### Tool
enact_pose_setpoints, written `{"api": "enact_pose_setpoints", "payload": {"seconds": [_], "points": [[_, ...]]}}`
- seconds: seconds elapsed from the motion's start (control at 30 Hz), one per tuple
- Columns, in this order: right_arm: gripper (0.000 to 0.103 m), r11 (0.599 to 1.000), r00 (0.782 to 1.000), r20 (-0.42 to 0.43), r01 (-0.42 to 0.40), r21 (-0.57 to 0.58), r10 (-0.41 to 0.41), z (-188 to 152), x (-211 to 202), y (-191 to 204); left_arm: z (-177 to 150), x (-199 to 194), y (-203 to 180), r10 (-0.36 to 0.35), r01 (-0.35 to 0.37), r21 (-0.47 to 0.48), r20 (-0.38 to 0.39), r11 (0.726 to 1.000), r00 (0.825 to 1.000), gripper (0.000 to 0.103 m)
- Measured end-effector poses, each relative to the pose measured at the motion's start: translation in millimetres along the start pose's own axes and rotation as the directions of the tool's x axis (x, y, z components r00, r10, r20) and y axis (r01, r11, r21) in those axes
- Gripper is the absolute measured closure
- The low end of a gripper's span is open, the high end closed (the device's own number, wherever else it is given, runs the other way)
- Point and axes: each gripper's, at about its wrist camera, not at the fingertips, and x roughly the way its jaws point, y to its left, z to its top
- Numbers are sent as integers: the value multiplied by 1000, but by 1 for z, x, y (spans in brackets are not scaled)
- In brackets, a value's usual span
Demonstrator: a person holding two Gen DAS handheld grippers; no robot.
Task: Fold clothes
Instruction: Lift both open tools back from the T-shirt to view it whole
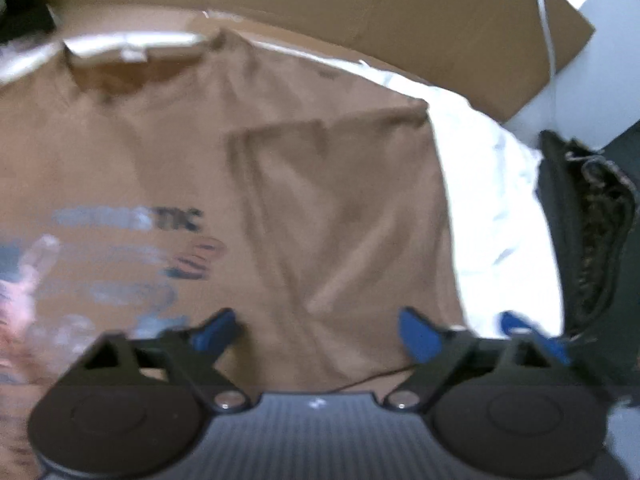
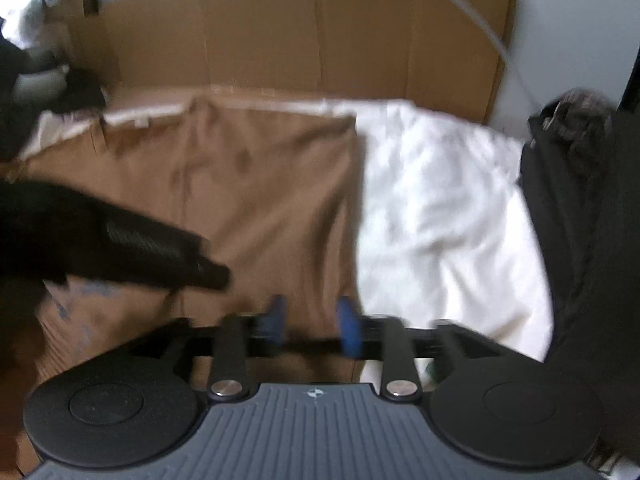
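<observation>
A brown T-shirt (image 1: 168, 152) with a blurred printed graphic lies spread on a white sheet (image 1: 496, 208), collar at the far end. One side panel (image 1: 344, 208) is folded in over the body. My left gripper (image 1: 318, 334) hangs open above the shirt's near part, its blue fingertips (image 1: 216, 332) wide apart with nothing between them. In the right wrist view the same shirt (image 2: 256, 184) lies left of the sheet (image 2: 440, 208). My right gripper (image 2: 311, 324) is open over the shirt's near right edge, its pads clear of the cloth. The left gripper's black body (image 2: 120, 240) reaches in from the left.
A flattened cardboard sheet (image 2: 304, 28) stands against the wall behind the bed. A dark heap of bags or clothes (image 2: 572, 184) sits at the right edge, also visible as a dark heap (image 1: 592, 220) in the left wrist view. A white cable (image 2: 476, 20) hangs down over the cardboard.
</observation>
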Motion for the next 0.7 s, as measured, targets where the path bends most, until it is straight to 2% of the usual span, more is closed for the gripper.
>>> {"api": "enact_pose_setpoints", "payload": {"seconds": [0.07, 0.3, 0.37, 0.4, 0.5, 0.63, 0.7], "points": [[47, 1000, 1000, -8, 12, -13, -12, 8, -11, 3, 1, -9, -4, 44, -44, 21, -2, 999, 999, 11], [46, 998, 995, -91, 33, 48, -29, 19, -46, 1, 1, -53, 13, 76, -76, -17, -4, 997, 997, 11], [37, 998, 993, -114, 25, 62, -18, 20, -57, 1, 1, -69, 23, 91, -91, -39, 13, 995, 996, 10], [35, 997, 992, -123, 28, 71, -19, 21, -64, 1, 1, -78, 29, 97, -96, -61, 20, 994, 995, 10], [28, 994, 991, -115, 79, 69, -70, 28, -87, 6, 2, -96, 44, 103, -100, -124, 15, 987, 995, 9], [24, 995, 993, -106, 63, 77, -55, 41, -117, 10, 1, -122, 56, 117, -118, -171, -16, 978, 993, 8], [20, 996, 994, -101, 53, 74, -45, 47, -132, 14, -1, -135, 56, 133, -133, -156, -8, 979, 991, 5]]}}
